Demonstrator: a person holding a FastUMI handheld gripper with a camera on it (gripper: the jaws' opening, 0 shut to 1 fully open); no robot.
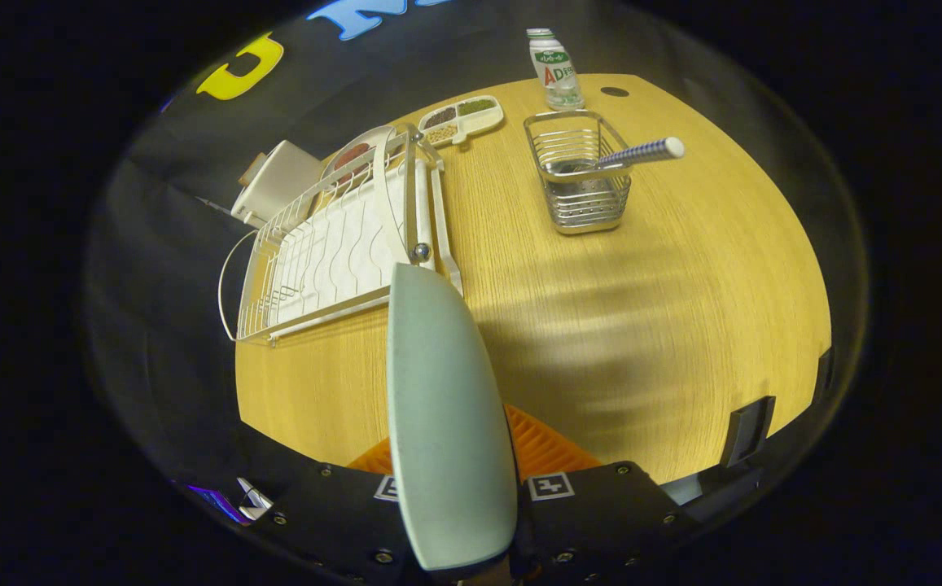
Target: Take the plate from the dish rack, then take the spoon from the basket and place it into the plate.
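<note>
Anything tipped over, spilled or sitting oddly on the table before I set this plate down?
Nothing stands out. The plate is held edge-on between the tongs, clear of the dish rack. The spoon leans in the upright basket, handle sticking out. The bottle stands upright; no spills on the table.

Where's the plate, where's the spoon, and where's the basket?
plate (446, 407): gripper view, middle of its pale green face, held edge-on in the gripper (456, 476).
spoon (641, 152): gripper view, on its checked handle sticking out of the basket.
basket (589, 207): gripper view, on its front wire wall.
</note>
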